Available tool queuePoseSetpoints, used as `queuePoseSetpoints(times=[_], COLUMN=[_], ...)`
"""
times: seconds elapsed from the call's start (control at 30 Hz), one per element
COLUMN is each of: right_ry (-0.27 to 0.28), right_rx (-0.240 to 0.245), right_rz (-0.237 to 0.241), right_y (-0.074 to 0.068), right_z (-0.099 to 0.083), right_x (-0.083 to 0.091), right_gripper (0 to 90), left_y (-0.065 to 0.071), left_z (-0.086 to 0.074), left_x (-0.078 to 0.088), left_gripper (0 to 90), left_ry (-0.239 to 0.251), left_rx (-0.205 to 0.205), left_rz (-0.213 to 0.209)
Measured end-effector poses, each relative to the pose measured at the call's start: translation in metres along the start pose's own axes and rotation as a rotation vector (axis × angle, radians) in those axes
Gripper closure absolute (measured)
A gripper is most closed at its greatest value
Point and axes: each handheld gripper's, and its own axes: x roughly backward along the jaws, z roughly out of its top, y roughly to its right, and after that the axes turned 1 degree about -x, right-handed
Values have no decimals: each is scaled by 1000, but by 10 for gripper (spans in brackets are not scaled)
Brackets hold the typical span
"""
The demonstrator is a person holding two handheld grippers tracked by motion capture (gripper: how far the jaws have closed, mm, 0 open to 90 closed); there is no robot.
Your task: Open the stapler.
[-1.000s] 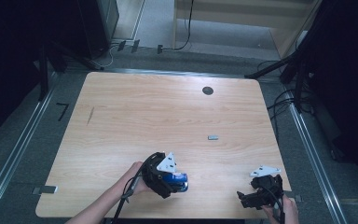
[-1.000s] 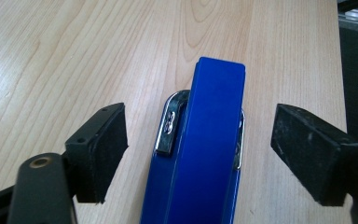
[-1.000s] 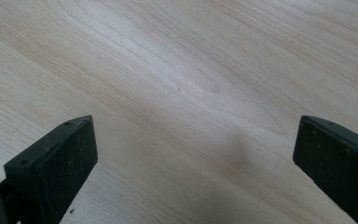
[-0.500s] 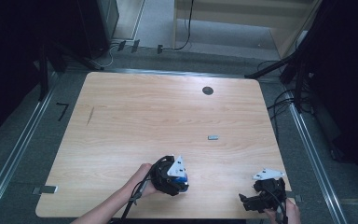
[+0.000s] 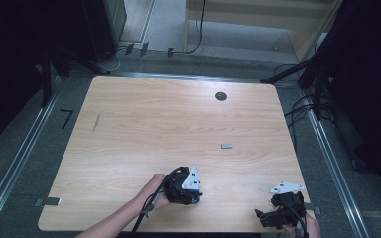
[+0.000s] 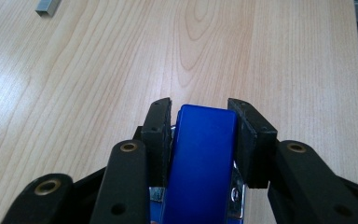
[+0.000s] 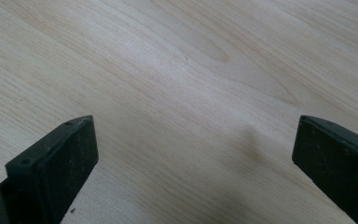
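Stapler point(image 6: 200, 163), blue, sat near table's point(image 5: 144, 124) front edge, left of centre, clamped across its body between left gripper's point(image 6: 200, 109) just-closed jaws. Likely rigid, smooth-topped, slippery; hinged top argued for mid-body side grip. Right gripper point(image 7: 193, 154) hung wide, empty, near right corner.

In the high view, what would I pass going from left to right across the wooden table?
Dark streak → left gripper closed on the blue stapler → round black hole → small grey staple strip → right gripper, jaws open.
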Motion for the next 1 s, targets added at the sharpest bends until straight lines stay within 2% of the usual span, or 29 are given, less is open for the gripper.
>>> queuePoseSetpoints(times=[0.13, 0.4, 0.5, 0.67, 0.73, 0.77, 0.83, 0.93, 1.0], right_ry=[6, 22, 50, 64, 90, 122, 151, 170, 181], right_rx=[4, 19, 15, -6, -6, 1, 4, 24, 48], right_rz=[5, 12, 23, 43, 68, 84, 99, 116, 128], right_y=[0, -3, -5, -10, -15, -21, -27, -35, -44], right_z=[-1, 2, 6, 12, 15, 19, 24, 28, 32], right_x=[1, 2, 3, 5, 7, 10, 13, 14, 14], right_gripper=[25, 28, 35, 72, 134, 163, 256, 279, 377], left_y=[0, 0, -2, -2, -2, -2, -2, -2, -2], left_z=[0, 0, -1, -1, -1, -2, -3, -3, -4], left_x=[3, 11, 14, 20, 22, 24, 27, 28, 31], left_gripper=[629, 637, 639, 642, 642, 643, 643, 644, 645], left_ry=[7, 41, 55, 73, 78, 90, 95, 107, 114], left_rx=[-19, -20, -19, -19, -17, -20, -21, -18, -22], left_rz=[3, 2, -3, -3, 0, 0, -1, -2, 0])
